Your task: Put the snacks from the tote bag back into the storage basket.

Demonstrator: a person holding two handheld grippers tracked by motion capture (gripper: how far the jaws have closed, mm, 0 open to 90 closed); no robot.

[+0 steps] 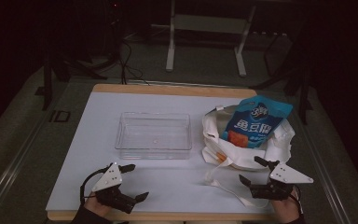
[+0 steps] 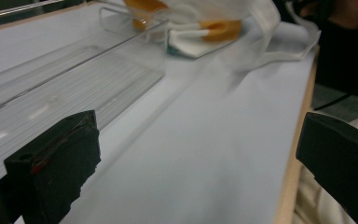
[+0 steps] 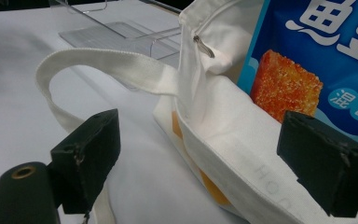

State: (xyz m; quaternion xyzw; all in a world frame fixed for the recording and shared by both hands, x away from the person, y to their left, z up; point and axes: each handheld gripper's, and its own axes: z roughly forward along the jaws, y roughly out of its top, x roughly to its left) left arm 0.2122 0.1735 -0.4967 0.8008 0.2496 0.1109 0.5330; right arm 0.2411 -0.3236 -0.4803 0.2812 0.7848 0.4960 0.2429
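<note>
High view: blue snack pouch (image 1: 257,121) poking from white tote bag (image 1: 242,140), right of clear tray (image 1: 153,135). Right hand-held gripper (image 1: 252,171) spread, left hand-held gripper (image 1: 135,183) spread, both empty. Best pinched high on the pouch, lifted straight out.

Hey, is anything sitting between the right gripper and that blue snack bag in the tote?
Nothing separate does. The right gripper is open just short of the white tote bag, and the blue snack bag pokes out of its top. The tote's own cloth and strap wrap the bag's lower part.
</note>
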